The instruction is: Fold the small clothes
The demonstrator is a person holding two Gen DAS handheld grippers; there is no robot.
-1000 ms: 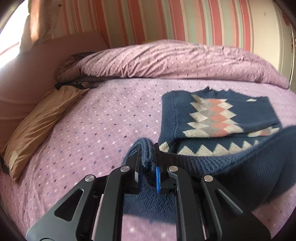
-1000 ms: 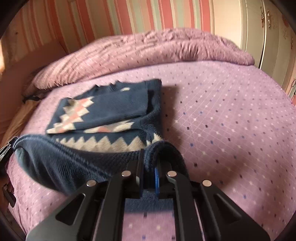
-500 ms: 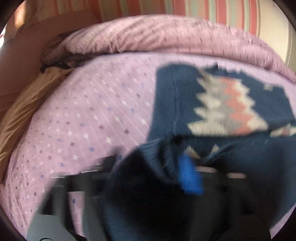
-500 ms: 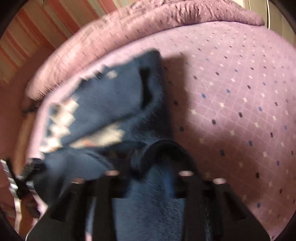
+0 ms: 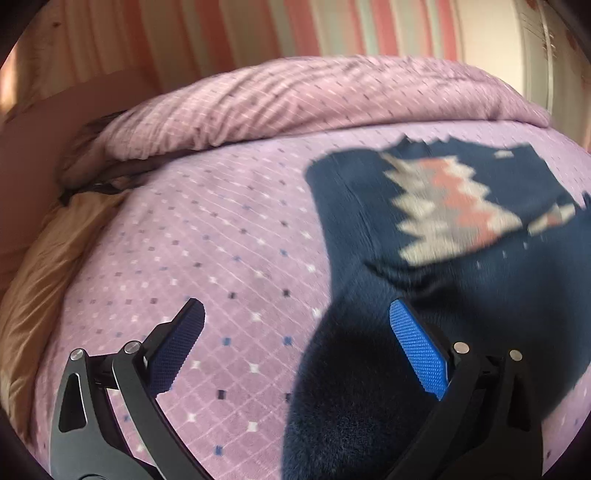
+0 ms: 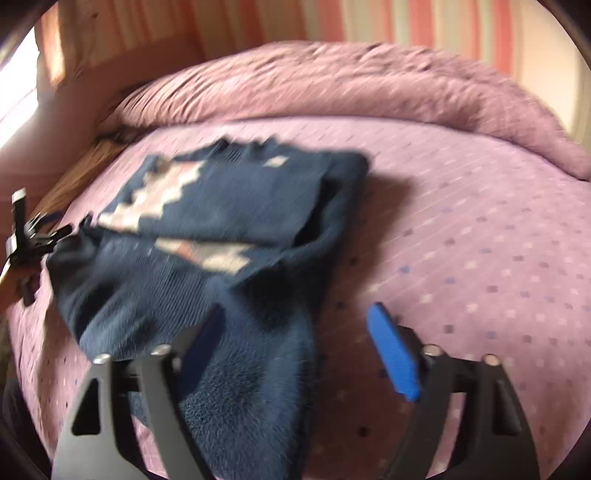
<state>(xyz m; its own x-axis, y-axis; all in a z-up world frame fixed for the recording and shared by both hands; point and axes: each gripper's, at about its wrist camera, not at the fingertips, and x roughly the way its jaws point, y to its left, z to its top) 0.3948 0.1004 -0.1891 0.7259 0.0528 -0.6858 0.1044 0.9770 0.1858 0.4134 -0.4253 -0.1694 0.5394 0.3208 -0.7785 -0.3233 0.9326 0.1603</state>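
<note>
A navy knit sweater (image 5: 461,229) with a cream and coral zigzag pattern lies partly folded on the purple bedspread (image 5: 221,240). It also shows in the right wrist view (image 6: 236,206). My left gripper (image 5: 295,325) is open, its jaws wide apart; the sweater's near edge lies loose by its right pad (image 5: 417,350). My right gripper (image 6: 295,332) is open too, with the sweater's near hem lying between the jaws, loose by the left finger (image 6: 199,343). The left gripper's body (image 6: 26,236) shows at the left edge of the right wrist view.
A rolled purple duvet (image 5: 295,96) lies across the back of the bed. A tan pillow (image 5: 44,280) lies at the left edge. A striped wall (image 5: 258,29) stands behind. A white wardrobe (image 5: 535,55) is at the far right.
Both grippers were shut on the sweater's near hem and carried it forward over the garment. Now both have opened and let it go; the hem lies on the sweater.
</note>
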